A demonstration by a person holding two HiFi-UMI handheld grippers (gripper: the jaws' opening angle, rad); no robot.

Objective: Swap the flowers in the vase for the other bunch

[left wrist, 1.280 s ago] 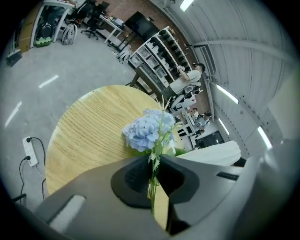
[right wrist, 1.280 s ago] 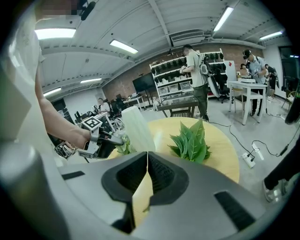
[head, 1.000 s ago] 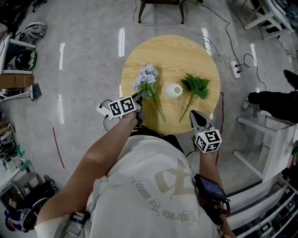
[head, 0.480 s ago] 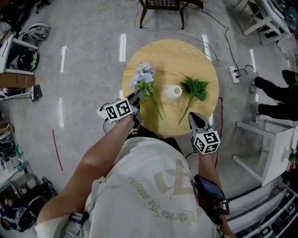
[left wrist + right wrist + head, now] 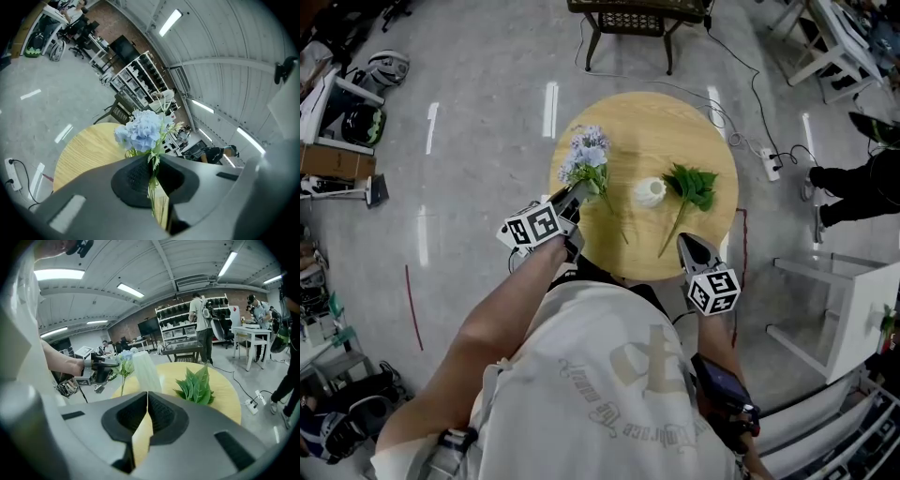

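The left gripper (image 5: 575, 194) pinched the hydrangea stem (image 5: 151, 187) (clear only in its own view). The right gripper (image 5: 147, 398), at the table's (image 5: 647, 131) five o'clock, was closed on nothing.

A line of pale cursive print crosses the back of the person's white shirt (image 5: 614, 394), upside down in the head view. It may begin with "Embrace", but the letters are too small to be sure. The two marker cubes (image 5: 532, 227) (image 5: 713, 292) carry only black-and-white square codes.
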